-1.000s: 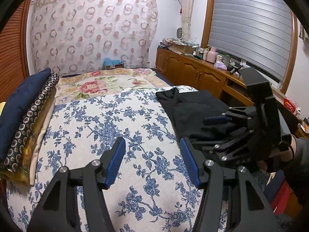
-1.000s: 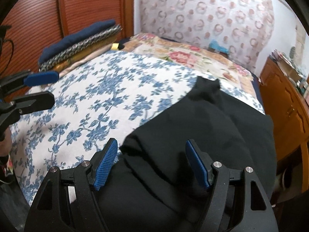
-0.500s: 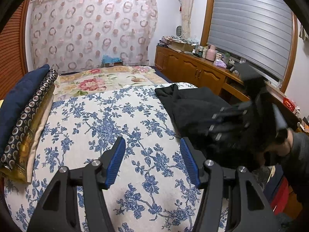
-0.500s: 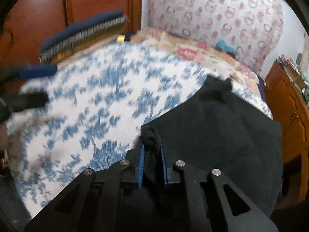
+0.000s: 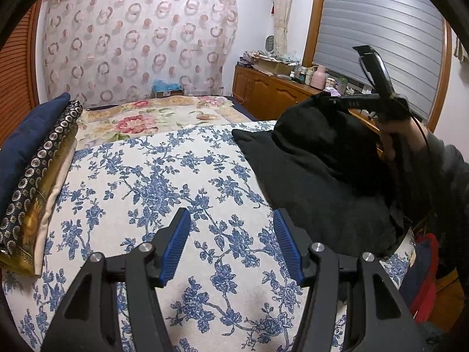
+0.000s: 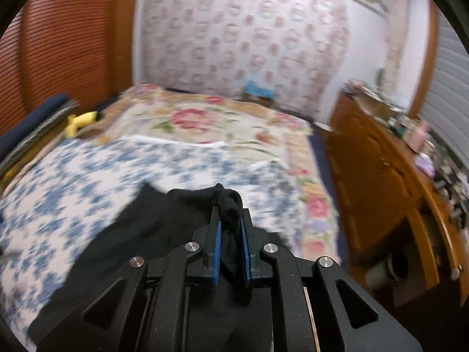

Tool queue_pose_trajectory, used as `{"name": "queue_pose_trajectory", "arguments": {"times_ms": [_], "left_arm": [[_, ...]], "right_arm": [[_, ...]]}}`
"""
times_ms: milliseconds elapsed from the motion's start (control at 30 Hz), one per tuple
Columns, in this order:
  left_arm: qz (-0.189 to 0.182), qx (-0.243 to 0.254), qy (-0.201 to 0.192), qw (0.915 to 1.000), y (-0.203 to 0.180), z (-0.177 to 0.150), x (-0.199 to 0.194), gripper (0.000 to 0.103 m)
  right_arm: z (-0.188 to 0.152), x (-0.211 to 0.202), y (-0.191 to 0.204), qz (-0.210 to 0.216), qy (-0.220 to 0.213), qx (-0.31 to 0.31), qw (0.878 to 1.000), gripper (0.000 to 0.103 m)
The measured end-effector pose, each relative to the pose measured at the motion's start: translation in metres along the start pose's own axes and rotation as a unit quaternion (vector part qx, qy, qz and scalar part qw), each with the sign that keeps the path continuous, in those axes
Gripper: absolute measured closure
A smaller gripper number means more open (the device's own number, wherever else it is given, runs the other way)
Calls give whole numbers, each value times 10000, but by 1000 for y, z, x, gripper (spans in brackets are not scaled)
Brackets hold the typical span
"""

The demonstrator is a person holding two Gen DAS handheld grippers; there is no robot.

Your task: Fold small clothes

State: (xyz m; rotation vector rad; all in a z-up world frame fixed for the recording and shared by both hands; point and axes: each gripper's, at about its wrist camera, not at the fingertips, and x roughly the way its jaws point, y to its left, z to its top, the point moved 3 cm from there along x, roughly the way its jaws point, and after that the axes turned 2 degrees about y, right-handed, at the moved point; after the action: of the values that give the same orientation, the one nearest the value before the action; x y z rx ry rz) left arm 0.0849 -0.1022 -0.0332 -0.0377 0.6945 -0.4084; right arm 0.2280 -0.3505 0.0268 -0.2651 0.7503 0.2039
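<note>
Black garment (image 5: 316, 176): on bed (image 5: 164, 182) with blue floral cover, right side, long axis running from near edge toward far end, one bunched end lifted. Right gripper (image 6: 230, 234): fingers clamped on that bunched fold. Left gripper (image 5: 230, 246): fingers partly open, empty, above bare cover.

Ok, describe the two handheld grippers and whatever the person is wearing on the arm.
The left gripper and the right gripper look alike: matte black frames with triangular cut-outs, silver round pivot bolts, and ribbed blue pads lining the jaws. In the left wrist view, the right gripper has a thin black cable looping from it, and the person's arm wears a dark grey sleeve.
</note>
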Motion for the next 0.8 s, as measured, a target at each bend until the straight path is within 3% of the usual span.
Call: {"name": "queue_pose_trajectory", "arguments": {"times_ms": [100, 167, 267, 333, 800], "left_arm": [[-33, 31, 78, 10000, -1, 2, 7, 45], [-61, 76, 160, 9998, -1, 5, 14, 45], [-89, 134, 307, 9994, -1, 16, 29, 45], [-66, 247, 399, 9989, -4, 27, 42, 45], [-425, 632, 862, 9934, -33, 110, 160, 45]], "right_arm": [[-3, 19, -31, -276, 318, 445, 9981, 91], [-9, 27, -44, -263, 417, 659, 9966, 74], [-17, 32, -50, -174, 430, 716, 9964, 57], [-25, 38, -54, -14, 490, 715, 9962, 52], [-51, 71, -74, 775, 724, 935, 9900, 41]]}}
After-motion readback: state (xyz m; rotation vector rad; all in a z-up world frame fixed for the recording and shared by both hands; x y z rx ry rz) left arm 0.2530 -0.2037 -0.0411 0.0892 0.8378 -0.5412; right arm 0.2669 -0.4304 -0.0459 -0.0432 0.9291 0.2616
